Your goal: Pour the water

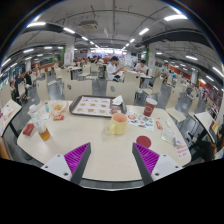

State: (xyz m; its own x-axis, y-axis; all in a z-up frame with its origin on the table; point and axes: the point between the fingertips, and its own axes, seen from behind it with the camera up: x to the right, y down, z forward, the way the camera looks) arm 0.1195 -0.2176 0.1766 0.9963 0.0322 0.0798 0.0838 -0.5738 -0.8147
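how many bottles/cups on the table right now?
3 that I can make out: a cup just ahead of the open claw, a bottle off left, a red-labelled container beyond right. Smaller ones may be hidden.

A large open-plan office or lab hall: long white strip lights (160,20) run across a high ceiling, rows of pale desks (120,75) recede into the distance, and a cluttered cream-coloured counter (100,135) stands in front.

White table (100,135) bears an orange-filled cup (119,124) (red lid (143,142) nearby).
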